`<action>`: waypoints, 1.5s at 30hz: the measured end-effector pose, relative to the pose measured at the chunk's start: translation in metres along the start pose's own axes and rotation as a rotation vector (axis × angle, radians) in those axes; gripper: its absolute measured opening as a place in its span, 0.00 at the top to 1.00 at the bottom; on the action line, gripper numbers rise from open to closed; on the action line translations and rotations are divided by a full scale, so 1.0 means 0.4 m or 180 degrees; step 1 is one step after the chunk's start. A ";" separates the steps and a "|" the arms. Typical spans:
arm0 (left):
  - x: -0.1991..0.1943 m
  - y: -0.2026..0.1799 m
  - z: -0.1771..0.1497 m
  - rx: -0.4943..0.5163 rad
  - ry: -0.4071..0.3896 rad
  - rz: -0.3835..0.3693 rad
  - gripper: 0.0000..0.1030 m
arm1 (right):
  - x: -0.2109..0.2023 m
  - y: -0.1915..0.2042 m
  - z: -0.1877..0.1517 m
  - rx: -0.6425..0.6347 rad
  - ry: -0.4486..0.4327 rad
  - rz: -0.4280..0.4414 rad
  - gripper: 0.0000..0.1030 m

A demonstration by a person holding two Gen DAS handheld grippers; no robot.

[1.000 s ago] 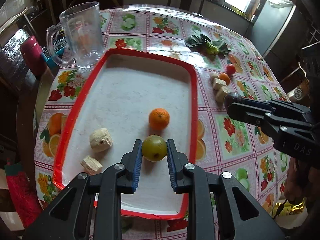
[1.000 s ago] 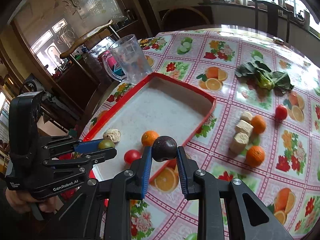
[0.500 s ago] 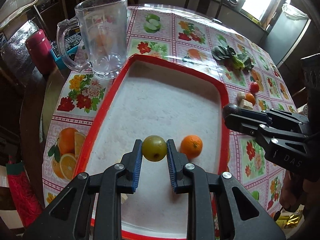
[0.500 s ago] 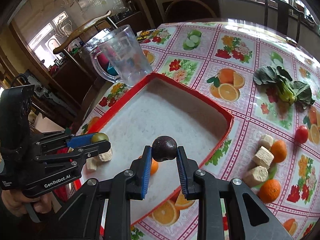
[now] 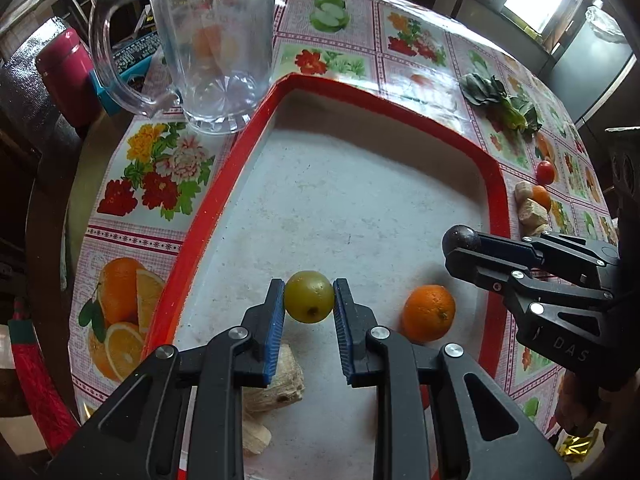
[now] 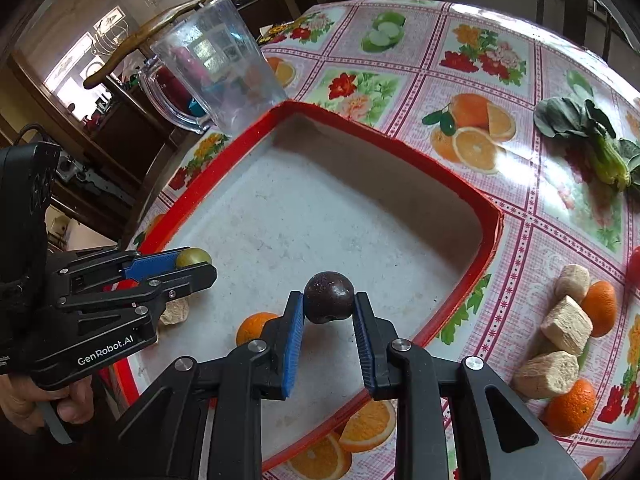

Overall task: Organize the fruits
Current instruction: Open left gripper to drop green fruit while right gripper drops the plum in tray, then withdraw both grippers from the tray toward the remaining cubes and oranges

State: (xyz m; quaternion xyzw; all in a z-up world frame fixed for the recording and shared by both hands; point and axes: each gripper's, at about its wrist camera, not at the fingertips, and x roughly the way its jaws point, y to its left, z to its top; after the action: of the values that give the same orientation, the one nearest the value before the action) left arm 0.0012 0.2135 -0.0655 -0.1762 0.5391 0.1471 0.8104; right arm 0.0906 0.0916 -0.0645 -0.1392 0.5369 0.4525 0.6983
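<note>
Left gripper: your left gripper (image 5: 309,304) is pinching the round yellow-green fruit (image 5: 309,297) between its blue-padded jaws, holding it over the near half of the red-rimmed white tray (image 5: 224,188).

Right gripper: your right gripper (image 6: 329,312) is clamping the dark purple round fruit (image 6: 329,297) the same way, and it is hanging inside the tray's right rim, above the white floor.

What has just changed: over the last second you are carrying both fruits forward. A second ago the purple fruit was outside the tray's right rim; now it is over the tray. The green fruit is travelling up the tray too, so the small orange citrus (image 5: 429,312) that lay ahead of it is now just beside it on the right, and the pale beige chunks (image 5: 276,380) are slipping under your left fingers.

What that means: both fruits are now positioned for release, judging by where they are hanging. Neither is resting on the tray yet.

Tray, farther in: the far half is showing bare white floor.

Desk beyond the right rim: more pale chunks (image 6: 566,326), two oranges (image 6: 600,308) and a small red tomato (image 5: 545,172) are lying on the fruit-print oilcloth-covered desk (image 6: 460,64), so gathering is likely unfinished.

Far end: the clear plastic jug (image 5: 216,48) is standing just outside the tray's far left corner, and the leafy green bunch (image 6: 592,136) is lying well apart.
</note>
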 end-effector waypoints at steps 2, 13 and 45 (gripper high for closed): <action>0.013 0.001 -0.001 -0.0003 0.0038 0.0004 0.79 | 0.009 0.000 -0.001 -0.0008 0.0042 -0.0001 0.74; 0.018 -0.005 -0.010 0.0019 0.0084 0.0077 0.66 | -0.020 -0.001 -0.003 0.0036 -0.0026 0.0039 0.59; -0.106 -0.199 -0.029 0.0365 -0.0169 -0.0178 0.61 | -0.307 -0.239 -0.201 0.0715 -0.0466 -0.0360 0.55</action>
State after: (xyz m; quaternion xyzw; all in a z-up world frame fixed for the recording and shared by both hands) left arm 0.0099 0.1350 -0.0203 -0.1405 0.5198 0.0978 0.8370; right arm 0.1136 -0.0751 -0.0160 -0.0568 0.5231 0.3584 0.7711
